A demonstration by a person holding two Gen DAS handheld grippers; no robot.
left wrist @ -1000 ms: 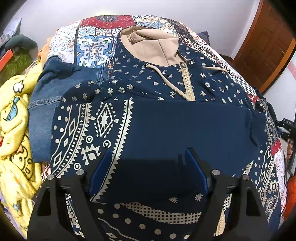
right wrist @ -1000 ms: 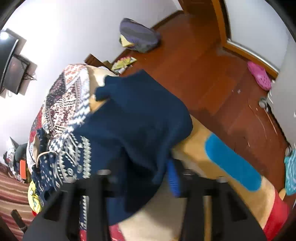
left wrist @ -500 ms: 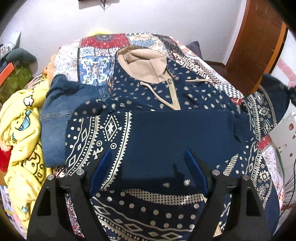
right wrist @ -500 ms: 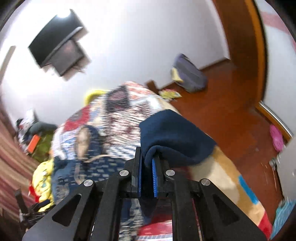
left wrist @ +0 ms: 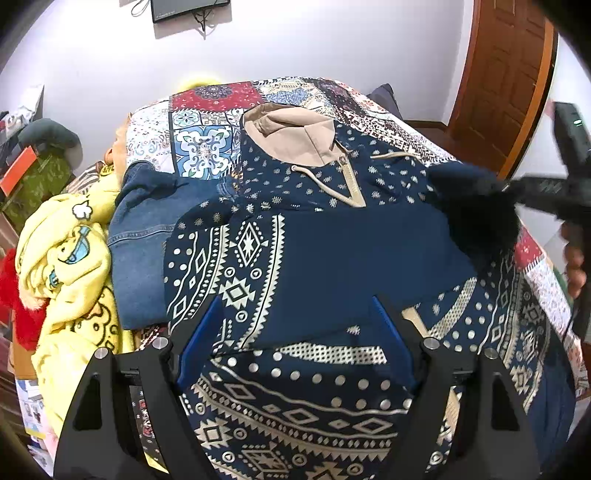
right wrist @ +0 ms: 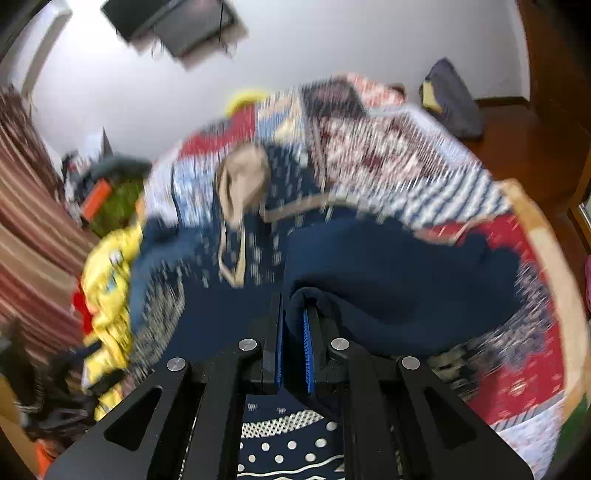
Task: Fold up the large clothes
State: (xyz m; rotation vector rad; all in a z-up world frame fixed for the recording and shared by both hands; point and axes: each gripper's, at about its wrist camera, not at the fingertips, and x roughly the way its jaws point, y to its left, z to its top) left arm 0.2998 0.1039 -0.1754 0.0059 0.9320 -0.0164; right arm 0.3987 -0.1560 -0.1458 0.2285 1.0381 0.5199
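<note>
A navy patterned hoodie (left wrist: 332, 258) lies spread face up on a bed covered with a patchwork quilt (left wrist: 207, 122), its beige-lined hood (left wrist: 291, 133) toward the far wall and a beige drawstring trailing down beside the zip. One sleeve (left wrist: 354, 266) is folded flat across the chest, showing a band of cream geometric print and then plain navy. The left gripper (left wrist: 295, 332) hovers above the lower front of the hoodie with its blue-padded fingers (left wrist: 201, 343) spread wide apart and nothing between them. The right gripper (right wrist: 293, 325) has its fingers (right wrist: 306, 343) drawn close together, pinching a fold of plain navy fabric that belongs to the other sleeve (right wrist: 399, 280); the cloth bunches up from the grip and drapes away to the right over the edge of the quilt. In the left wrist view this gripper appears at the right edge as a dark blurred shape, with the raised navy cloth beside it. The right wrist view is smeared with motion blur, so fine detail there cannot be read. To the left of the hoodie lie a denim garment (left wrist: 147, 240) and a yellow cartoon-print blanket (left wrist: 62, 266). A wooden door (left wrist: 506, 74) stands at the far right, and a dark screen (left wrist: 188, 9) hangs on the white wall.
</note>
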